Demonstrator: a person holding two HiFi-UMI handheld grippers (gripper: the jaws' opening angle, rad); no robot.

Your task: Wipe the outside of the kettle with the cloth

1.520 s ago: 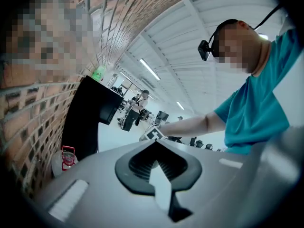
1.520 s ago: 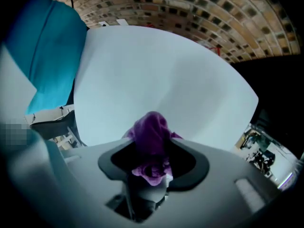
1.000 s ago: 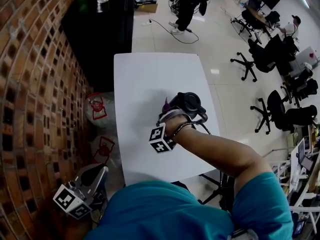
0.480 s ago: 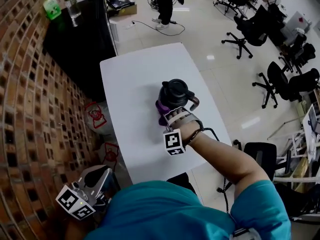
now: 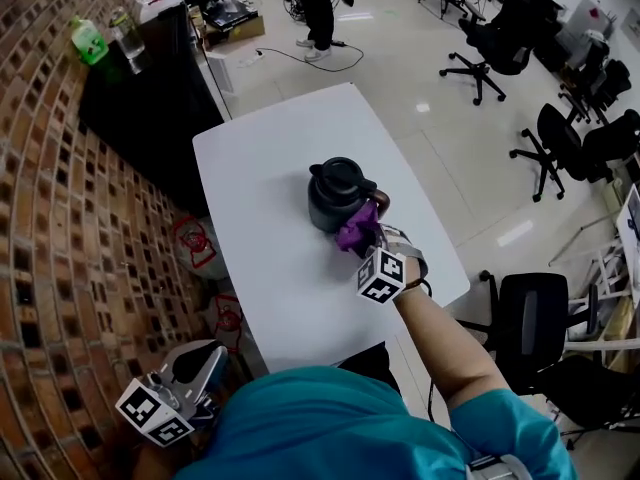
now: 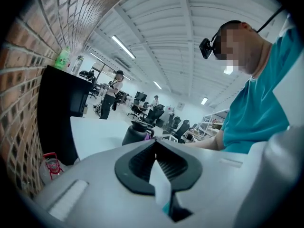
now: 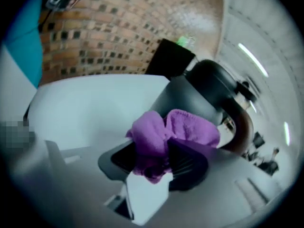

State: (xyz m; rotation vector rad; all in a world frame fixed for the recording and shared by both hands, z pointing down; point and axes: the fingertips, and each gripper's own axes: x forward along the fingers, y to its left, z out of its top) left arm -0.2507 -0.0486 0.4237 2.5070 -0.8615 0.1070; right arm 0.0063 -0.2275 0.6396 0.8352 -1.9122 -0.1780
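Note:
A dark kettle (image 5: 333, 194) stands upright near the middle of the white table (image 5: 260, 228). My right gripper (image 5: 362, 230) is shut on a purple cloth (image 5: 358, 226) and presses it against the kettle's near right side, by the handle. In the right gripper view the cloth (image 7: 171, 134) bunches between the jaws, touching the kettle (image 7: 204, 91) just below its brown handle (image 7: 243, 127). My left gripper (image 5: 195, 368) hangs low off the table's near left corner, shut and holding nothing. In the left gripper view its jaws (image 6: 156, 163) meet and the kettle (image 6: 137, 133) stands far off.
A brick wall (image 5: 50, 218) runs along the left, with a black cabinet (image 5: 140, 78) carrying bottles behind the table. Bags (image 5: 195, 238) lie on the floor between wall and table. Office chairs (image 5: 560, 138) stand to the right, another chair (image 5: 530, 328) near the table's front right corner. A person (image 5: 318, 3) stands far back.
My right gripper has carried the cloth round from the kettle's near left side to its near right side by the handle. The left gripper has stayed low at the left.

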